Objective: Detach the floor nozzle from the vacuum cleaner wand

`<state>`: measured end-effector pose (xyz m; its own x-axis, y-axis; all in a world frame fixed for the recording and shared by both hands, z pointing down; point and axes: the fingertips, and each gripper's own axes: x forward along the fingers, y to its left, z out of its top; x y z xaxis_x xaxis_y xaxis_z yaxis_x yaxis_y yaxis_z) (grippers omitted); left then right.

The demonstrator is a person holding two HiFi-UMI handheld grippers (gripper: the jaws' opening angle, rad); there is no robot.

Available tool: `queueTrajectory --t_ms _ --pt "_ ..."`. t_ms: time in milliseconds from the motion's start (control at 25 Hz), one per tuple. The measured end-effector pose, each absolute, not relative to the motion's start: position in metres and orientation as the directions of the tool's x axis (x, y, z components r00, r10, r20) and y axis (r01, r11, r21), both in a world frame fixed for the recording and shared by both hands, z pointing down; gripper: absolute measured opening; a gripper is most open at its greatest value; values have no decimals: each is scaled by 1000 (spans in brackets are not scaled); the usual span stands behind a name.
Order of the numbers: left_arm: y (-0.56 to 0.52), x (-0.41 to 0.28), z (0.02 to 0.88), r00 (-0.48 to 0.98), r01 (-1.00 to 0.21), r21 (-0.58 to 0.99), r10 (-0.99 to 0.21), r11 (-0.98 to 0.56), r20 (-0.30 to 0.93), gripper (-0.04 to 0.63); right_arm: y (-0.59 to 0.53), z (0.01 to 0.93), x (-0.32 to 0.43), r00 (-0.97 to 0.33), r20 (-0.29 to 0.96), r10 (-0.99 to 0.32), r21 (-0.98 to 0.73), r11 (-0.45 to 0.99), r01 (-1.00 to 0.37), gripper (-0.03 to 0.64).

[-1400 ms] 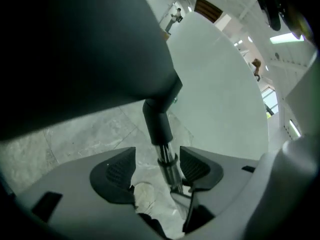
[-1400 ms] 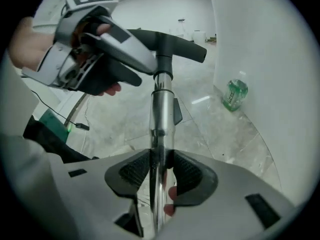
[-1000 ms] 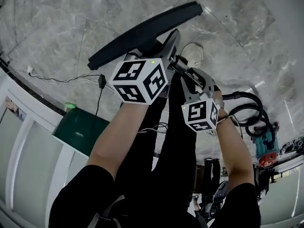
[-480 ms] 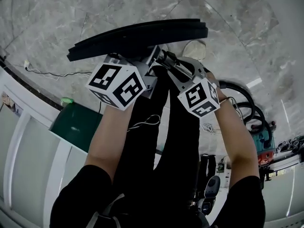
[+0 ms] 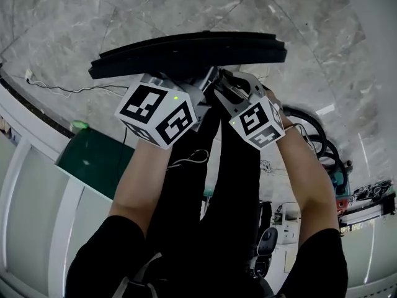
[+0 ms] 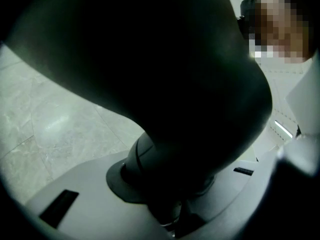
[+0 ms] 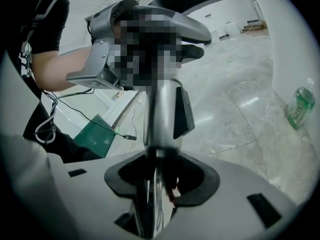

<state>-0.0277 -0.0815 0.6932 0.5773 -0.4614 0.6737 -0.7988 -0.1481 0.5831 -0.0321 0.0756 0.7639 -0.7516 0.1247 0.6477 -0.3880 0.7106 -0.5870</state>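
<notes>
The black floor nozzle (image 5: 186, 51) is held up off the marble floor and lies level across the top of the head view. My left gripper (image 5: 193, 87) reaches under it and is shut on the nozzle's thick dark neck (image 6: 165, 84), which fills the left gripper view between the jaws (image 6: 170, 219). Just to its right, my right gripper (image 5: 232, 87) is shut on the silver wand (image 7: 162, 119), which runs up through its jaws (image 7: 155, 204) with a black clip on its side. The joint between wand and nozzle is hidden.
A green board (image 5: 93, 160) leans by the white wall panels at left, and a thin cable (image 5: 56, 89) trails on the floor there. A coiled black hose (image 5: 316, 135) lies at right. A green bottle (image 7: 300, 108) stands on the floor.
The nozzle has swung from a steep slant to level. Both grippers have shifted with it, the right one drawing up closer to the nozzle.
</notes>
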Motion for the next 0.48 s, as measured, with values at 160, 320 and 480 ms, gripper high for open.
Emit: queueTrajectory --t_ms 160,320,480 --pt "-75 -4 684 636 -763 608 -422 -219 646 123 79 771 -48 -756 643 124 -555 755 -349 134" --pt "-73 -11 679 629 -768 607 -426 -206 651 123 78 767 -52 -755 650 85 -569 714 -409 87" --pt "-67 -23 658 623 -772 597 -448 -219 641 123 78 752 -61 -716 698 11 -497 727 -473 86"
